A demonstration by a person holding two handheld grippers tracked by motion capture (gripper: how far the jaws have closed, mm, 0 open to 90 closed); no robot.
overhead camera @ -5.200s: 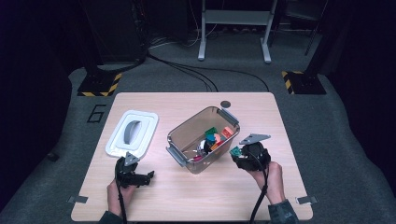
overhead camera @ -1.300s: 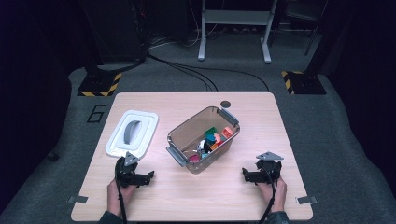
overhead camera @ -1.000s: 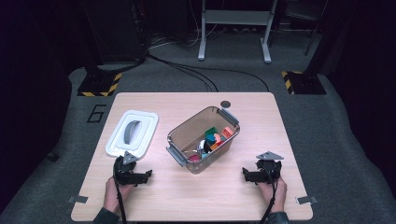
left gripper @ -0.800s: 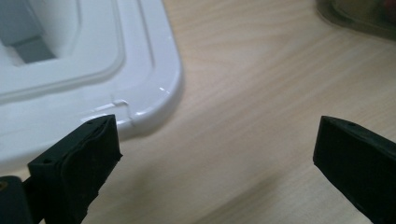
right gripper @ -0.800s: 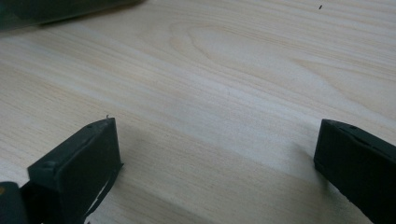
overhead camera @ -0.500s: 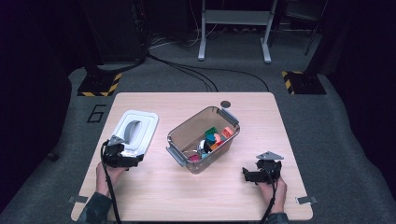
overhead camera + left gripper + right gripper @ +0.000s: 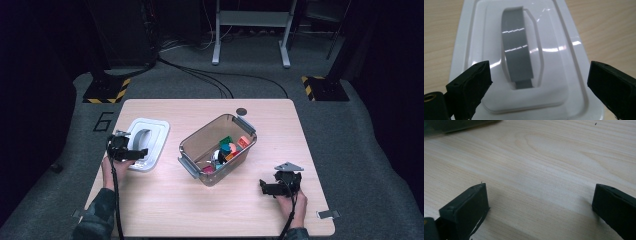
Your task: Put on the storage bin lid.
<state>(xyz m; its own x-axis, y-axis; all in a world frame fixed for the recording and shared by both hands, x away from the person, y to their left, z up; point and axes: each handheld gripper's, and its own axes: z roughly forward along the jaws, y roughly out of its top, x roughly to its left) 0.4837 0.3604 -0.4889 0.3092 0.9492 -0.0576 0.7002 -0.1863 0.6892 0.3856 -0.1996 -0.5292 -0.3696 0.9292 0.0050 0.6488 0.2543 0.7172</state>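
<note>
The black left hand-held gripper (image 7: pixel 131 153) hangs with jaws wide, having just narrowed slightly; the black right hand-held gripper (image 7: pixel 264 187) gapes, holding nothing.

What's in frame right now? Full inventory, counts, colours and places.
table: 1, light wood, centre of the high view
bin lid: 1, white with a grey handle, lying flat on the table's left part
storage bin: 1, clear grey-brown with grey latches, mid-table, lid off
small items in the bin: several, green, teal, orange, red and pink, too small to count
round disc: 1, dark, far table edge behind the bin
hazard-striped bases: 2, yellow-black, on the floor beyond the table
left gripper: 1, black, open over the lid's near end, handle ahead
right gripper: 1, black, open over bare table
</note>
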